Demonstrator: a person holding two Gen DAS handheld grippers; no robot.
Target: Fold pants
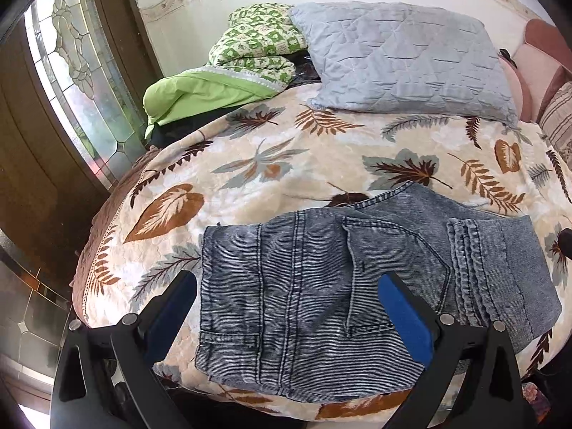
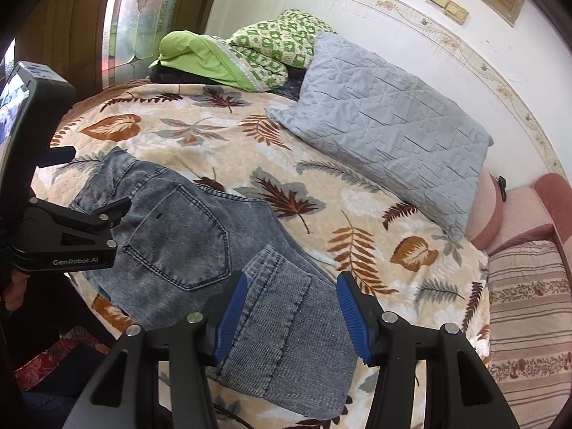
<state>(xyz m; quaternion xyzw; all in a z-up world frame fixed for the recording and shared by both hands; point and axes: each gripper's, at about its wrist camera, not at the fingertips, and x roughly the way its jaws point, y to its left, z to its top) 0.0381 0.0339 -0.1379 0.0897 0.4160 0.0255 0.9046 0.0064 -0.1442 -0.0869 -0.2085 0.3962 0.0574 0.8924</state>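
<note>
While both claws, left claw (image 1: 286,300) and right claw (image 2: 291,307), hover parted and empty above the folded jeans (image 1: 321,275), the fold looks nearly finished; next, a last fold or smoothing.

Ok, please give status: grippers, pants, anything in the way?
Left gripper open, right gripper open, both above the pants. Pants folded compact, flat on blanket. Nothing in the way.
</note>
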